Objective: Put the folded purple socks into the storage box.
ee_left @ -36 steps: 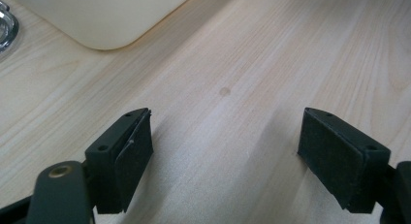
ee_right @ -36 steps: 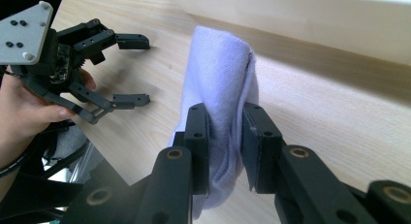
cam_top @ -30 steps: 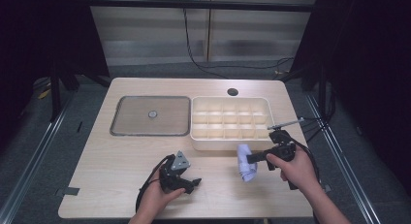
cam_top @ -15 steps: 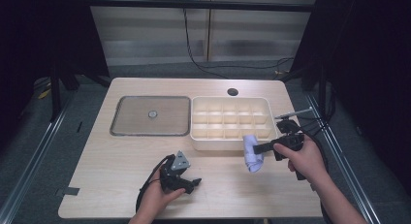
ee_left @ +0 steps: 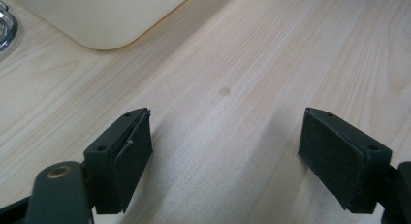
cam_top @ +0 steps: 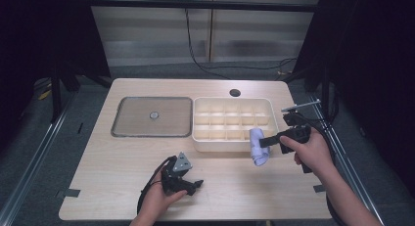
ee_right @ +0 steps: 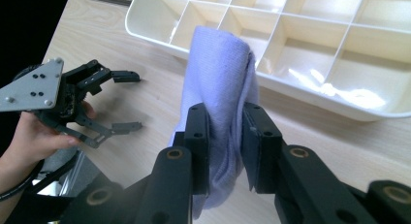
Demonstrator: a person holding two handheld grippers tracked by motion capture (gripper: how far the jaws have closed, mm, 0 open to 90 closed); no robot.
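Observation:
A rolled pale lilac cloth (cam_top: 257, 146) (ee_right: 219, 98) hangs clamped between the jaws of my right gripper (cam_top: 265, 142) (ee_right: 226, 144), lifted off the table just in front of the cream divided tray (cam_top: 198, 141) (ee_right: 310, 95). My left gripper (cam_top: 195, 185) (ee_left: 225, 158) rests low over the bare wooden table near the front edge, jaws wide apart with nothing between them. In the right gripper view that left gripper (ee_right: 127, 102) is seen farther off in the person's hand.
A shallow grey metal pan (cam_top: 122, 130) with a small knob at its middle lies left of the tray. A round hole (cam_top: 235, 93) sits in the table behind the tray. Cables trail off the right edge.
My right gripper has carried the lilac cloth up and toward the tray's front right corner. The left gripper has stayed in place.

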